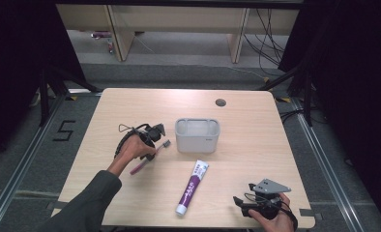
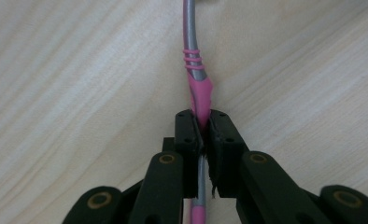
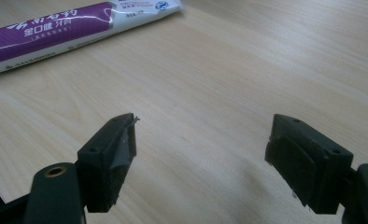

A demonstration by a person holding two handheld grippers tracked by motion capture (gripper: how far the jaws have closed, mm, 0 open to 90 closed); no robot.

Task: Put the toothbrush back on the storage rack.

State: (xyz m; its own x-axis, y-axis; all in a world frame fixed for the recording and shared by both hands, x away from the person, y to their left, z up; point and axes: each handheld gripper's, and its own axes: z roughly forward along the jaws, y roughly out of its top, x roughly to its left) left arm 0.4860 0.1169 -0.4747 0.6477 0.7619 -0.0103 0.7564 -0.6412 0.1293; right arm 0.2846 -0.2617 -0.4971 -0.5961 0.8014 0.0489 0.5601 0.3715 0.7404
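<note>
A pink and grey toothbrush (image 1: pixel 151 156) lies slanted on the wooden table (image 1: pixel 130 104), its head toward the grey holder (image 1: pixel 197 135). My left gripper (image 1: pixel 152 137) is shut on the toothbrush's (image 2: pixel 199 95) pink handle part; in the left gripper view the pads pinch it just above the tabletop. A purple and white toothpaste tube (image 1: pixel 192 187) lies flat in the middle front. My right gripper (image 1: pixel 246 203) rests near the front right edge, open and empty, with the toothpaste tube (image 3: pixel 74 28) ahead of it at upper left in the right gripper view.
The grey two-compartment holder stands mid-table, to the right of the toothbrush. A round cable hole (image 1: pixel 220 102) sits near the table's far edge. Bare wood (image 3: pixel 229 74) spreads under the right jaws. Black curtains and metal rails flank the table.
</note>
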